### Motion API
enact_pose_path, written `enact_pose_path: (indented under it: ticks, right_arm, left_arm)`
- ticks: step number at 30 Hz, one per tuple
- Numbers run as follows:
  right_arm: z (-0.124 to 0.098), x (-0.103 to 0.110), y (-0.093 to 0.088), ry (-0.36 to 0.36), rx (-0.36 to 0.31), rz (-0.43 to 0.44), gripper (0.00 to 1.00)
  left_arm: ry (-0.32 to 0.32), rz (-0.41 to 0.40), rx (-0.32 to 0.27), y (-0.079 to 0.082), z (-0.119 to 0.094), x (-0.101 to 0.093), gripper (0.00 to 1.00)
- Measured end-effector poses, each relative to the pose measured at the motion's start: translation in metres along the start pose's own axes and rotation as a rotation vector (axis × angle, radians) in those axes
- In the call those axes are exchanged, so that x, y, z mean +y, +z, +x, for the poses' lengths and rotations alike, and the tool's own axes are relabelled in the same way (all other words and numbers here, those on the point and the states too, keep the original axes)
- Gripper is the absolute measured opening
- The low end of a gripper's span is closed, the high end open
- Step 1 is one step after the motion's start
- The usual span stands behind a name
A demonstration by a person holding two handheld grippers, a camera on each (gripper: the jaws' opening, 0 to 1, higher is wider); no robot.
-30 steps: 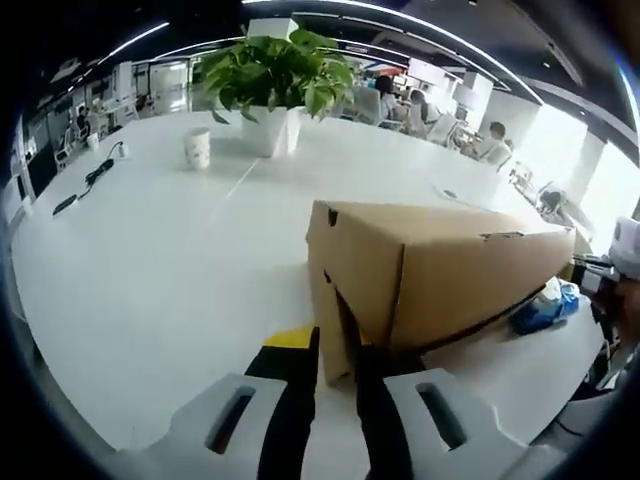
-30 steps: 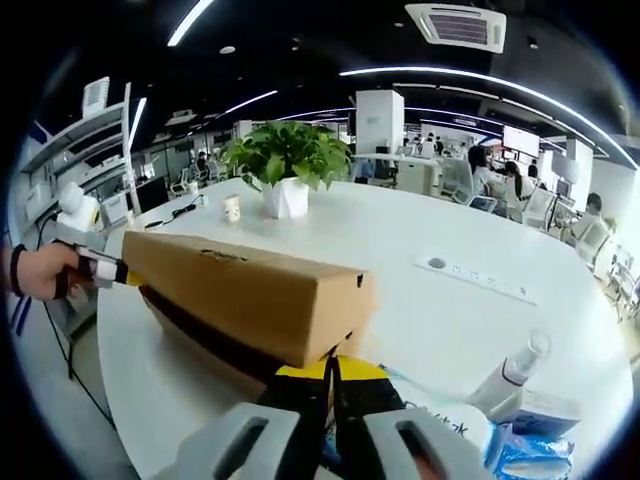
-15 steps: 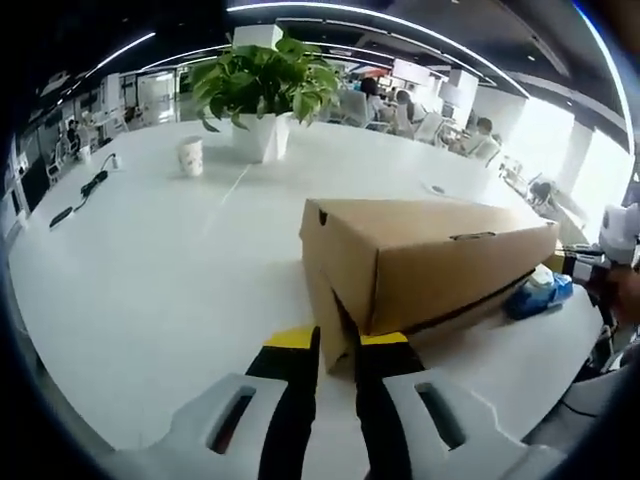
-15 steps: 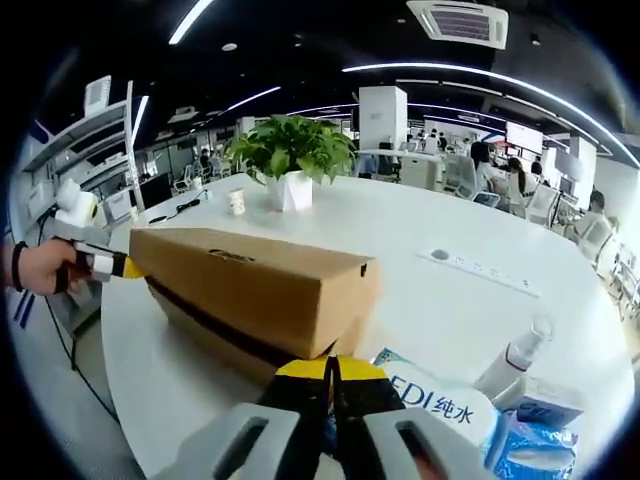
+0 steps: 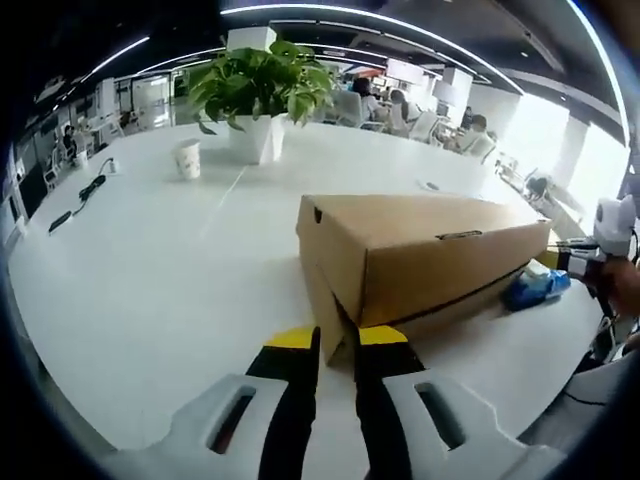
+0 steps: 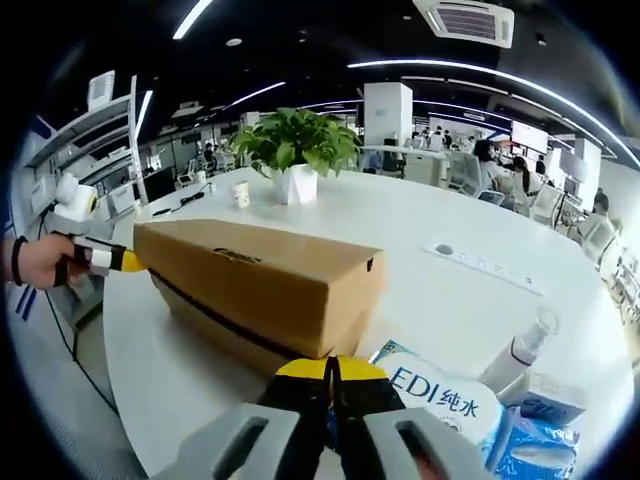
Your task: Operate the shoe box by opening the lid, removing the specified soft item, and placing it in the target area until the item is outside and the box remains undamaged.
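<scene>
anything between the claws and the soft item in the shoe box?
Yes: the lid. It sits over the cardboard shoe box, only slightly raised, so the inside is hidden. Left claw and right claw are each at an end of the box, apparently pinching the lid's edge. Nothing else blocks them.

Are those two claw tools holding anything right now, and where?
Both grip the cardboard shoe box: the left gripper and the right gripper each pinch an opposite end.
</scene>
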State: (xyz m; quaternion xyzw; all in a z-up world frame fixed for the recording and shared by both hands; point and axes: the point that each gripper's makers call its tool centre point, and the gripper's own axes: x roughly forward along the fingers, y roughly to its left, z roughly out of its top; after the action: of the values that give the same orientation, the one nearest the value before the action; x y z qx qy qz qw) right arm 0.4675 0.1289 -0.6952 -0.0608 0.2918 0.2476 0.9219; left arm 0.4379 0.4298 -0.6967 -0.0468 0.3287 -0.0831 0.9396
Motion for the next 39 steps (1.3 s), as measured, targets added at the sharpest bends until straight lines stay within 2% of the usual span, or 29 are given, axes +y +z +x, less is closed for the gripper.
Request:
enact_pose_path:
  ticks: [31,39]
  right_arm:
    - [0.001,0.004,-0.019,0.012,0.046,0.016,0.0]
    - [-0.005,-0.002,-0.024,0.01,0.057,0.024,0.0]
  left_arm:
    - [-0.012,0.005,0.009,-0.011,-0.01,0.001,0.12]
    - [-0.01,0.006,0.002,-0.008,-0.013,0.003,0.12]
